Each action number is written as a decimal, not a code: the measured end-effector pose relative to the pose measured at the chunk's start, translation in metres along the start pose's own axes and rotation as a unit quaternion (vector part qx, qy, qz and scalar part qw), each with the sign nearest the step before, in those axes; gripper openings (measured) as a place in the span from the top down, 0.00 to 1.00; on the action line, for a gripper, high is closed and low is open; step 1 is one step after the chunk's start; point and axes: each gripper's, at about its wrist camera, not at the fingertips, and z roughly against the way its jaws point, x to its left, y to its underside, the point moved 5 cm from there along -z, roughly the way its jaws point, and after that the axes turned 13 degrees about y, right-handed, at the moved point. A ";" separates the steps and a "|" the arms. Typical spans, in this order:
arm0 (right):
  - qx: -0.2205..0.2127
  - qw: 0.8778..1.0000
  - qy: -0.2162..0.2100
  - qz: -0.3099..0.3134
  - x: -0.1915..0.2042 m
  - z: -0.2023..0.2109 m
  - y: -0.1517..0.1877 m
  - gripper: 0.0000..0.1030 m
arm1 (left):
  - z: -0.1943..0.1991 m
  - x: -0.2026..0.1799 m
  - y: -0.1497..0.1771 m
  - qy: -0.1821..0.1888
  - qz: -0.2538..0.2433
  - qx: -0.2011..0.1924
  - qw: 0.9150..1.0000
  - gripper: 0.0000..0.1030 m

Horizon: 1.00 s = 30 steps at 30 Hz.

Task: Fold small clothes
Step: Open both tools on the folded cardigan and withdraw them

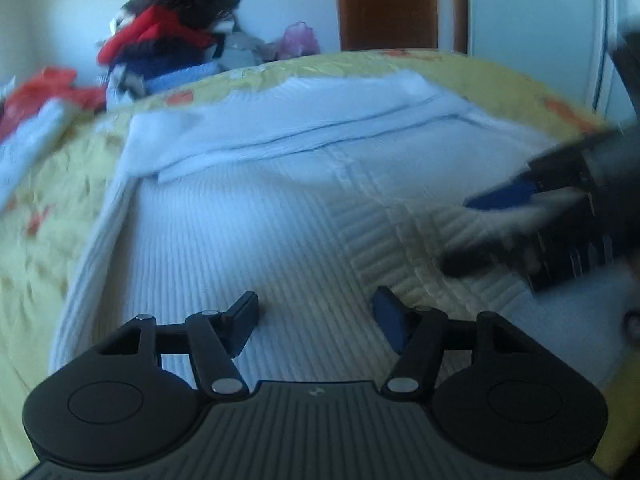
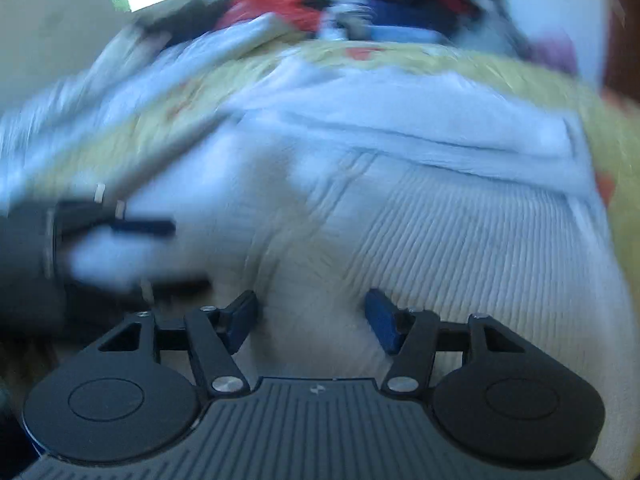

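A white ribbed garment point(image 1: 248, 216) lies spread flat on the yellow flowered bedspread point(image 1: 44, 200) of a bed, its far edge turned over into a smooth folded band point(image 1: 280, 128) that runs across the cloth. The left gripper point(image 1: 316, 316) hovers low over the near part of the garment with its jaws wide apart and nothing between them; only the ribbed knit shows in the gap. The right gripper point(image 2: 312, 312) is likewise spread wide and holds nothing, poised over the same cloth point(image 2: 460, 240) just beside the left one. Each gripper appears blurred at the edge of the other's view, jaws parted, close above the fabric; whether the tips touch it cannot be told. A heap of red, dark and blue clothes point(image 1: 168, 36) sits past the bed's far edge, near a brown door point(image 1: 386, 4).
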 end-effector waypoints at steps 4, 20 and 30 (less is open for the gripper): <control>0.000 1.000 0.007 0.010 0.000 0.012 0.010 0.36 | 0.005 0.004 0.006 0.012 0.007 -0.007 1.000 0.38; 0.013 0.995 0.088 -0.048 -0.086 -0.071 -0.042 0.11 | 0.015 -0.002 0.004 0.008 0.016 -0.015 1.000 0.38; 0.004 0.991 0.119 -0.057 -0.095 -0.050 -0.034 0.19 | 0.016 -0.002 0.005 0.007 0.015 -0.017 1.000 0.38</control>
